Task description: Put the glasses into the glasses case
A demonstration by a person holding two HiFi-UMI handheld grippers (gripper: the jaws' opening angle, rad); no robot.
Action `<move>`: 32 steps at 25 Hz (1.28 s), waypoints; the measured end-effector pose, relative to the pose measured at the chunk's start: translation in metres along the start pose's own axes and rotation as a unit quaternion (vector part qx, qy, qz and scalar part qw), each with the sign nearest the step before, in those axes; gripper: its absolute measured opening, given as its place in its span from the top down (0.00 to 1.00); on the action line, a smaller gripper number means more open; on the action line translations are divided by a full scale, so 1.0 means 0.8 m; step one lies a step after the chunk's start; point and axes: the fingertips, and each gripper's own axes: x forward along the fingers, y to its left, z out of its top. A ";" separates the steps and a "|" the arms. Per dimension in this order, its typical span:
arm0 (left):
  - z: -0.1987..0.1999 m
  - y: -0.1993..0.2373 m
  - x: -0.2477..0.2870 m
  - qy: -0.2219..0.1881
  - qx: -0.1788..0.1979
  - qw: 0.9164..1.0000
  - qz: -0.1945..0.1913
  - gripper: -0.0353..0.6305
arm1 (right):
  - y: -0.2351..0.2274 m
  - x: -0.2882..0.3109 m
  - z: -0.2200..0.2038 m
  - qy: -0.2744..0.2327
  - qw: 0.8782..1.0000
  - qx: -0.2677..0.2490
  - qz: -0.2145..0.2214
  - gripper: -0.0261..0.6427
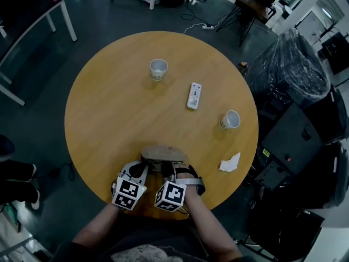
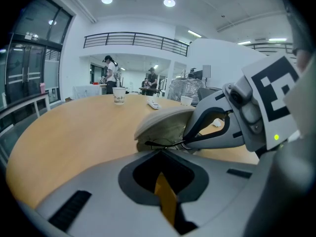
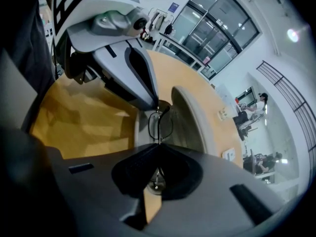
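Down by the near edge of the round worktop (image 1: 103, 113), the open case (image 1: 163, 153) lies partly covered by both tools, so the head view hides its inside. The left hand-held gripper (image 2: 160, 150) has its jaws pressed together on a thin arm of the glasses (image 3: 160, 125). The right hand-held gripper (image 3: 159, 145) pinches the frame, which hangs at the case's mouth against the raised lid. Whether the frame touches the lining cannot be made out. Well apart stand a cup (image 1: 158, 69) toward the far edge, a second cup (image 1: 230, 119) by the right edge, a remote (image 1: 194, 95) between them, and a tissue (image 1: 230, 162).
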 end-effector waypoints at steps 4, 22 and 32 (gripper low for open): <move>-0.001 0.002 -0.001 -0.002 -0.005 1.000 -0.002 0.94 | 0.000 0.002 0.000 0.000 1.000 0.007 -0.002 0.97; -0.003 -0.001 -0.010 -0.017 -0.040 0.999 -0.011 0.94 | -0.003 -0.018 0.011 -0.014 0.998 0.054 -0.025 0.88; -0.005 -0.014 -0.028 -0.023 -0.027 0.999 -0.019 0.94 | 0.001 -0.057 0.007 -0.023 0.991 0.108 -0.077 0.88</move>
